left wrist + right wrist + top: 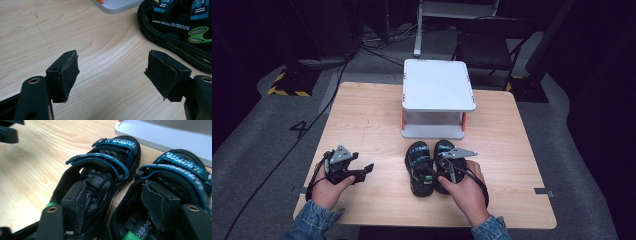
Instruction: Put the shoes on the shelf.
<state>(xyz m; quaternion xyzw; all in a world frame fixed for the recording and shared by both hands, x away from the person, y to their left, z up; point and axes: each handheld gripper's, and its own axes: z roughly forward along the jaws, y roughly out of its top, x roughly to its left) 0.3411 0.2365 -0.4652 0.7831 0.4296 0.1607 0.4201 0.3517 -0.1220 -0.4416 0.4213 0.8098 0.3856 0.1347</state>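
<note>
So the big wooden table (362, 120) has a white two-level stand (438, 85) at the far side, and a pair of small black sandals with blue straps sits just in front of it, side by side, toes toward the stand. The left sandal (419, 167) and the right sandal (443, 155) are touching or nearly touching along their inner edges.

Step in hand, I think: grabbing the pair – both shoes at once. The right gripper (451, 167) is over the heel end of the sandals. In the right gripper view its jaws are spread wide, one jaw dipped into the heel of the left sandal (100, 182), the other into the heel of the right sandal (175, 182), so the two inner walls sit between them. The pads don't press on anything yet, as far as I can tell.

Next move, prob.: squeeze the jaws together so the two inner walls get pinched as one, then lift. It needs the jaws low enough to catch both walls – if one slips out, only one shoe comes up. The empty lower level of the stand looks like a likely spot for them, but that's a guess.

The left gripper (354, 172) rests near the table's left front, well apart from the shoes. Its jaws are spread too, w/ nothing between them but bare wood; the left sandal's side (175, 37) is off to its right.
</note>
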